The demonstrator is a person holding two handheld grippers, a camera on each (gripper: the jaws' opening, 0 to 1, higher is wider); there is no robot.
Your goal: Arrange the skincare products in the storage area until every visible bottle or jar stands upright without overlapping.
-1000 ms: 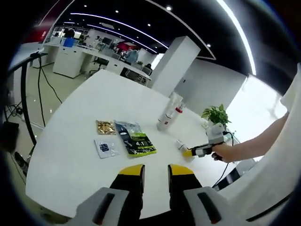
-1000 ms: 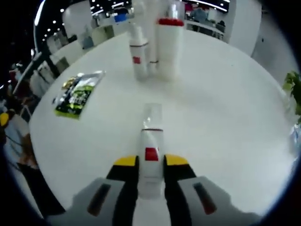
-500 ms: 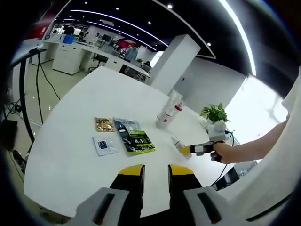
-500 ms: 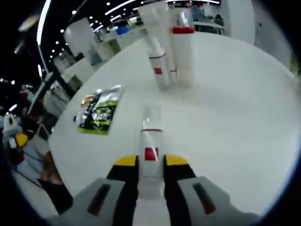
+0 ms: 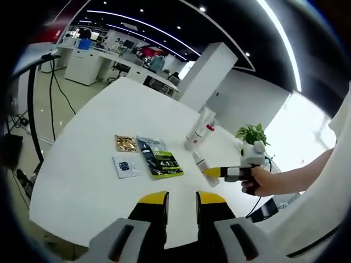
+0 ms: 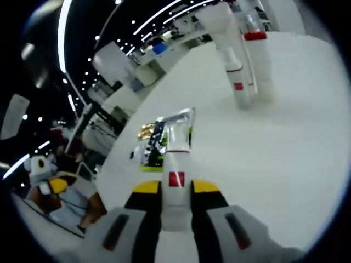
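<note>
the big round white counter [image 5: 82, 181] holds two tall white bottles with red bands [image 6: 247, 60], standing close together at its far side, and flat shiny packets [image 5: 159, 159] near the middle. the right tool [image 6: 175, 189] is clenched on a small white tube with a red mark [image 6: 175, 164], lifted off the counter. the left tool [image 5: 181, 198] hangs released with nothing in it. i think the tube should be turned straight up, then set down just beside the bottles, not touching them.
</note>
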